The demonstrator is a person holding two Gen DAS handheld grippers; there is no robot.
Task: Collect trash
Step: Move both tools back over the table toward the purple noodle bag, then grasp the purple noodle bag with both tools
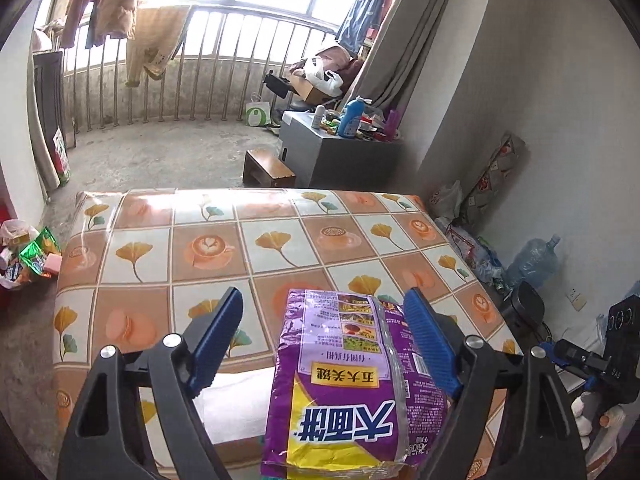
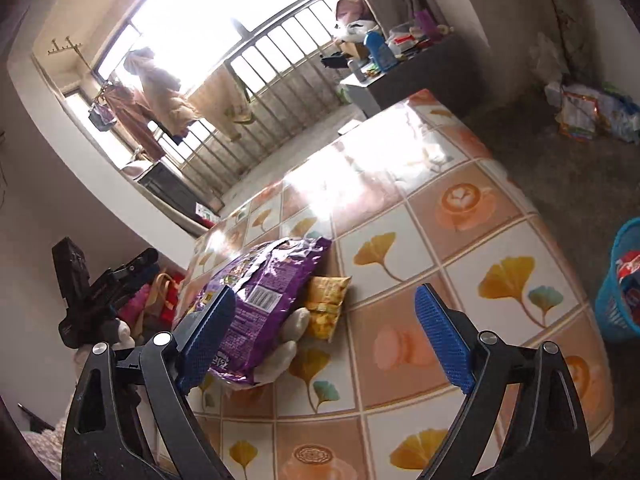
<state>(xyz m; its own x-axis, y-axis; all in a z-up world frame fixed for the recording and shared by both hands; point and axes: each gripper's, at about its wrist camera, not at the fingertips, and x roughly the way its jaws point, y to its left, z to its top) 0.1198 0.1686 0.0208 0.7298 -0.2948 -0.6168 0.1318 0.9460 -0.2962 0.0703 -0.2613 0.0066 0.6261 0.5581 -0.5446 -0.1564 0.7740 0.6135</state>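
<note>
A large purple snack bag (image 1: 344, 380) lies on the tiled table (image 1: 248, 248) between the wide-open fingers of my left gripper (image 1: 326, 340), closer to its right finger. The right wrist view shows the same purple bag (image 2: 256, 292) by the left finger of my open right gripper (image 2: 324, 324), with white-gloved fingers under it. A small yellow snack packet (image 2: 326, 304) lies on the table (image 2: 460, 248) next to the purple bag. A blue basket (image 2: 620, 280) with trash in it stands on the floor to the right.
A heap of wrappers (image 1: 28, 256) lies on the floor left of the table. A water bottle (image 1: 536, 256) and bags (image 2: 592, 112) sit by the wall. A grey cabinet (image 1: 332, 148) with bottles and a wooden stool (image 1: 268, 168) stand beyond the table.
</note>
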